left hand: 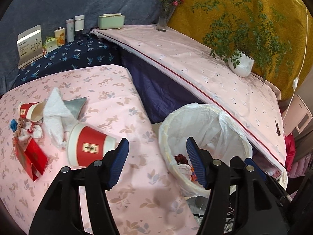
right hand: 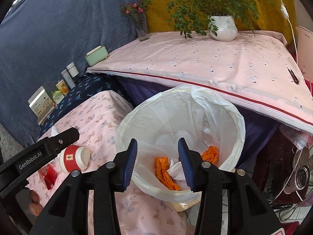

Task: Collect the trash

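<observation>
1. The left gripper (left hand: 157, 161) stood wide open with nothing between its ribbed blue pads (left hand: 118, 162), poised above the edge of the pink floral cloth (left hand: 121, 105).
2. The right gripper (right hand: 157, 163) was likewise spread wide and empty, hanging over the mouth of the lined bin (right hand: 239, 121), where orange wrappers (right hand: 166, 173) and a white wad already lay.
3. Nearest the left jaws lay a tipped red-and-white paper cup (left hand: 88, 146); it looked light and thin-walled, so I judged a gentle pinch across the rim or the banded middle best (a hard squeeze would likely crush it, no harm for trash).
4. Further left lay crumpled white tissue (left hand: 53, 117), soft and shapeless, easily gathered at any bunched fold, beside a second tipped cup (left hand: 30, 110).
5. A flat red packet (left hand: 34, 160) lay at the cloth's near left; glossy card, probably slippery, best taken by a raised edge.
6. Beyond, a potted fern (left hand: 241, 65) and a vase of pink flowers (left hand: 165, 17) stood on the paler cloth, well apart from the trash.
</observation>
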Demonstrator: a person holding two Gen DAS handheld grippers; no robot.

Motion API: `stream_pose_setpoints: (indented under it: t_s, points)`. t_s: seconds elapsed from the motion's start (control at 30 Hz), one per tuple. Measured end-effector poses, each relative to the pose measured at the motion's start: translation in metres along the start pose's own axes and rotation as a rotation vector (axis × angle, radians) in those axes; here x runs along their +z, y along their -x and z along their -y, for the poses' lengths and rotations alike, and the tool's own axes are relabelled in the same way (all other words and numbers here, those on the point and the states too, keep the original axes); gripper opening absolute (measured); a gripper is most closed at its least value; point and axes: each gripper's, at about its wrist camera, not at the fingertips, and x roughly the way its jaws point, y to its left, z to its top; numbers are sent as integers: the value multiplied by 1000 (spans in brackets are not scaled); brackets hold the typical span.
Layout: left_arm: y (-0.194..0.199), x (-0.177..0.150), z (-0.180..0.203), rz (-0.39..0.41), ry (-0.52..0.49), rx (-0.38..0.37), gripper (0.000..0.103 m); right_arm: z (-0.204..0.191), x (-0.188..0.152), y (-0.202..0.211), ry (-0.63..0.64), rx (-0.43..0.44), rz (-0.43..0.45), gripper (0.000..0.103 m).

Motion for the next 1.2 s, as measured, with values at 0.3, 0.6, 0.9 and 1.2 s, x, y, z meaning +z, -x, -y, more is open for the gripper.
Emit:
stream_pose_setpoints:
  t_s: [0.3, 0.6, 0.9, 1.2]
  points:
    - [13, -7, -47, 20, 92, 80, 75, -34, -9, 1, 55, 29, -8, 54]
    - [25, -19, -103, 15, 201, 205, 88, -68, -20, -4, 111, 60, -36, 56]
    - [32, -32, -155, 1, 300, 272, 88, -103, -32, -10, 168, 100, -67, 60]
    - [33, -42, -199, -17, 396, 306, 88, -134, -45, -19, 227, 118, -96, 60]
